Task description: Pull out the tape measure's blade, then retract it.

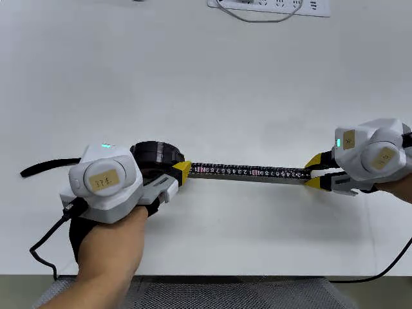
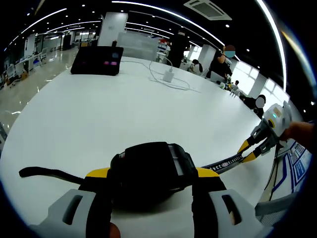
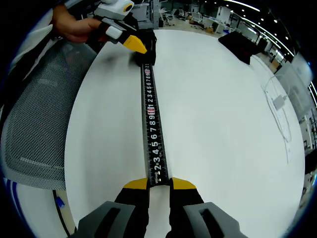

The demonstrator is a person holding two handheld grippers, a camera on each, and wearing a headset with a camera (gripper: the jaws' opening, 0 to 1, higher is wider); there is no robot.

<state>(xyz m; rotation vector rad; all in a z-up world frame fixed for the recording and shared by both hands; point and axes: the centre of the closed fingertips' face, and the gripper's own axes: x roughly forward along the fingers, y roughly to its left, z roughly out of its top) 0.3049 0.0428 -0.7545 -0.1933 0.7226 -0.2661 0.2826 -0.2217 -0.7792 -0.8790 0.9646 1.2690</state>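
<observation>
Tape measure (image 1: pixel 158 158), black and round, lies on the white table (image 1: pixel 193 77) at the lower left of the head view. The left tongs (image 1: pixel 168 168) are clamped on its sides, yellow tips against it. Its blade (image 1: pixel 248 171) is drawn out in a straight line to the right, low over the table. The right tongs (image 1: pixel 313 172) are pinched together on the blade's far end, at the right edge of the frame.

A black strap (image 1: pixel 48 167) trails from the tape measure toward the left edge. A dark cable (image 1: pixel 45 241) loops below the left hand. A white power strip (image 1: pixel 270 5) sits at the top edge, well apart from the work. A grey mesh chair (image 1: pixel 225 293) shows along the bottom.

In the left gripper view a black box (image 2: pixel 96 60) stands at the upper left and a white charger (image 2: pixel 168 77) with its cord lies at upper centre, both far off. The table between the two tongs is bare along the blade.
</observation>
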